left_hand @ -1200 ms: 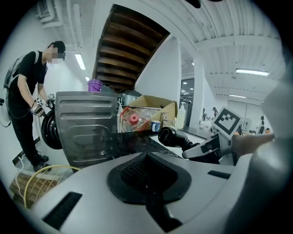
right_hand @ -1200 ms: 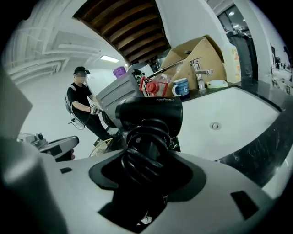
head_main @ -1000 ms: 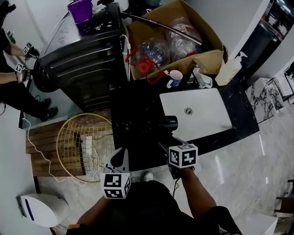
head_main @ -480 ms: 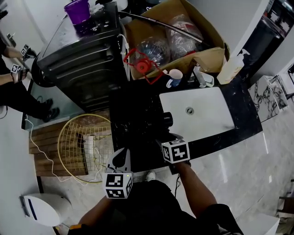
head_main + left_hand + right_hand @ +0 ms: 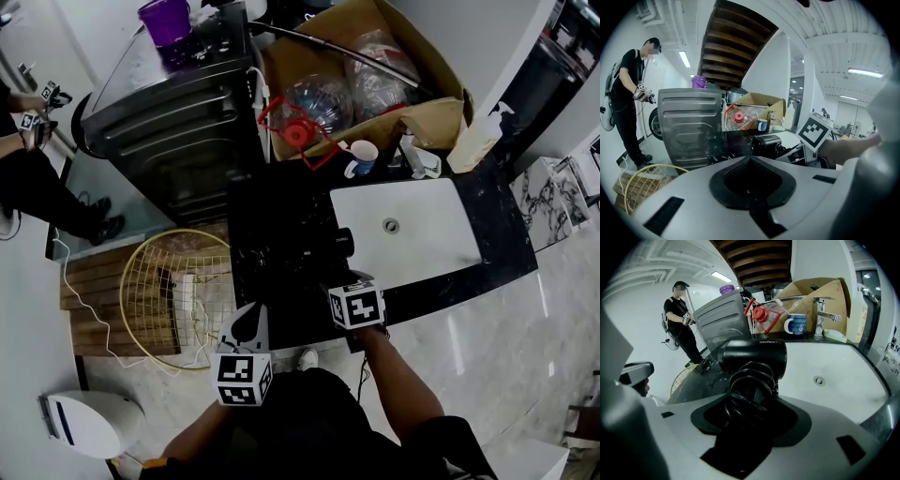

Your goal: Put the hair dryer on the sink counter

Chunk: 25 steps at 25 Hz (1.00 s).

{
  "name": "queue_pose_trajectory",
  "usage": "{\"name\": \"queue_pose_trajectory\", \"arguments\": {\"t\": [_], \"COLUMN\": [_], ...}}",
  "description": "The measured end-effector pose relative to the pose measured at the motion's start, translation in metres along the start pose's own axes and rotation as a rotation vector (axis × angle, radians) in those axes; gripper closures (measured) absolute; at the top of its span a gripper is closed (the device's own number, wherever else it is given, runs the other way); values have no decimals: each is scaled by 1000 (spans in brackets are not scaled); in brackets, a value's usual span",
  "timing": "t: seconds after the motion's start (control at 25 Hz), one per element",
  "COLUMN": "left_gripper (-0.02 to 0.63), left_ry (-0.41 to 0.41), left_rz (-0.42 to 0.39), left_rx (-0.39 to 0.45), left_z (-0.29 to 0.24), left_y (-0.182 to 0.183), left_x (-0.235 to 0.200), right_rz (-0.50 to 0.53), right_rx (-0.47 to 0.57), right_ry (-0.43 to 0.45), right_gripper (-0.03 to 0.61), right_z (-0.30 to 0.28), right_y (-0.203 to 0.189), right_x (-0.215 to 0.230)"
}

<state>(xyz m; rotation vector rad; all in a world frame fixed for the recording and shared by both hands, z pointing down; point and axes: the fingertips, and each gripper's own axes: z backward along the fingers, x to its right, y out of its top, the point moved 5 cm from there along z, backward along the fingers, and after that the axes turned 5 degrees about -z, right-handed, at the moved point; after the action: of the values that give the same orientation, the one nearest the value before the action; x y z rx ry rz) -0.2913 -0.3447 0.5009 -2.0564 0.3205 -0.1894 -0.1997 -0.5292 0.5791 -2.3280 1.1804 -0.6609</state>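
Observation:
The black hair dryer [image 5: 328,244] hangs just over the black sink counter [image 5: 272,216], left of the white basin [image 5: 412,234]. My right gripper [image 5: 344,278] is shut on its handle, which has the cord coiled round it. In the right gripper view the barrel of the hair dryer [image 5: 752,357] points crosswise above the jaws of the right gripper [image 5: 752,397]. My left gripper [image 5: 246,325] stays low by my body, off the counter's front edge. In its own view the left gripper [image 5: 750,159] has its jaws together with nothing in them.
A dark washing machine [image 5: 178,122] stands left of the counter, with a purple cup [image 5: 167,19] on top. Behind the basin are a cardboard box [image 5: 375,84], a mug [image 5: 361,157], a faucet [image 5: 417,161] and a soap bottle [image 5: 478,136]. A wire basket [image 5: 173,295] lies on the floor. Another person [image 5: 28,169] stands far left.
My right gripper has carried the hair dryer a little to the left and farther over the counter. The left gripper has hardly moved.

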Motion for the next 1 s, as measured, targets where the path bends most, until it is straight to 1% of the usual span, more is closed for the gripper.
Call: {"name": "queue_pose_trajectory", "arguments": {"t": [0.16,0.28,0.52,0.76,1.0], "left_gripper": [607,607,607,607,607], "left_ry": [-5,-10,-27,-74,-155], "left_rz": [-1,-3,-16,-28,-57], "left_rx": [5,12,33,59,91], "left_z": [4,9,24,46,73], "left_y": [-1,-2,-3,-11,-22], "left_x": [-1,-3,-8,-10,-8], "right_rz": [24,25,9,-65,-161], "right_rx": [-16,-17,30,108,213], "right_ry": [-40,-48,-76,-140,-188], "right_gripper": [308,307,289,281,291], "right_z": [-2,-3,12,56,105], "right_y": [0,-1,-3,-28,-66], "right_x": [-2,-3,-2,-7,-40]}}
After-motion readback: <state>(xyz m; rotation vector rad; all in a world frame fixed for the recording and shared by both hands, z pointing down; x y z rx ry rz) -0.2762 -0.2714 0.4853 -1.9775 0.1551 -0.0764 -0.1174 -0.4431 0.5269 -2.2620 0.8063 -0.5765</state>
